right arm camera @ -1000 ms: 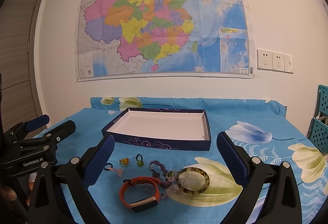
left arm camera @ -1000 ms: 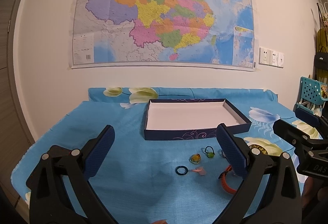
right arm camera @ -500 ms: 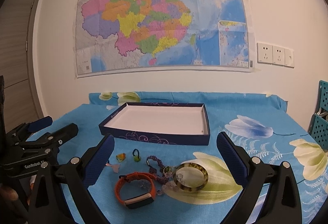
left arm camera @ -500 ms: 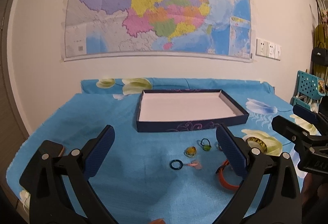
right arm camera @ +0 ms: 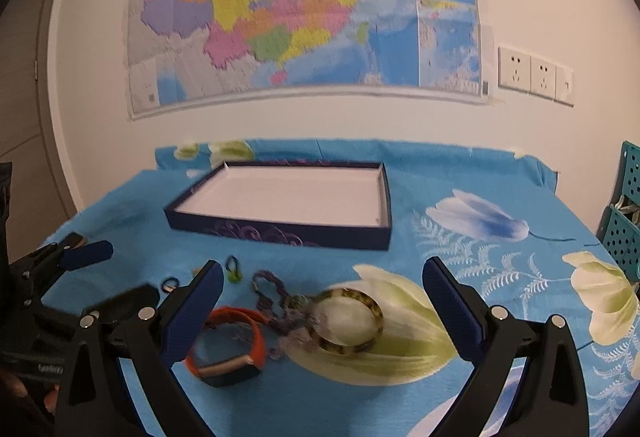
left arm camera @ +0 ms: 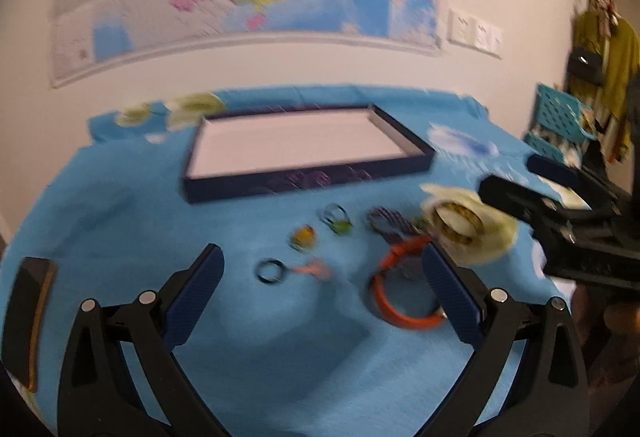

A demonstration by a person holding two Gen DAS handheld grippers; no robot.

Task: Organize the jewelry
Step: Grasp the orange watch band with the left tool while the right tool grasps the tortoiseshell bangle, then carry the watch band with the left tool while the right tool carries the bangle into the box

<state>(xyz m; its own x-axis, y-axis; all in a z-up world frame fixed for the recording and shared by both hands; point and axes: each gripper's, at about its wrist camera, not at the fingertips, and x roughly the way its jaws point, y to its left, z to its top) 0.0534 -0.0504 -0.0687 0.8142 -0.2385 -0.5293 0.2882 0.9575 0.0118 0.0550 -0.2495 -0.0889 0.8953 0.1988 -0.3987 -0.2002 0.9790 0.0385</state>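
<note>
A dark blue tray [left arm camera: 304, 183] [right arm camera: 280, 233] with a white inside stands on the blue cloth, with nothing in it. In front of it lie small pieces: a black ring [left arm camera: 270, 271], a pink piece [left arm camera: 314, 269], an orange-yellow ring [left arm camera: 304, 235], a green ring [left arm camera: 338, 223] [right arm camera: 234, 271], a purple beaded bracelet [left arm camera: 386, 223] [right arm camera: 268, 291], an orange wristband [left arm camera: 400, 301] [right arm camera: 236, 341] and a tortoiseshell bangle [left arm camera: 458, 223] [right arm camera: 346, 321]. My left gripper [left arm camera: 320, 285] is open above the rings. My right gripper [right arm camera: 322, 301] is open above the bangle and the beads.
The table carries a blue floral cloth [right arm camera: 480, 221]. A dark phone-like object [left arm camera: 28, 313] lies at the left edge. A teal basket [left arm camera: 560, 121] stands to the right. A map [right arm camera: 304, 9] hangs on the wall behind.
Both grippers have tilted down and moved forward toward the jewelry; the pieces now sit closer between the fingers. The left view is blurred by motion. Nothing has been grasped.
</note>
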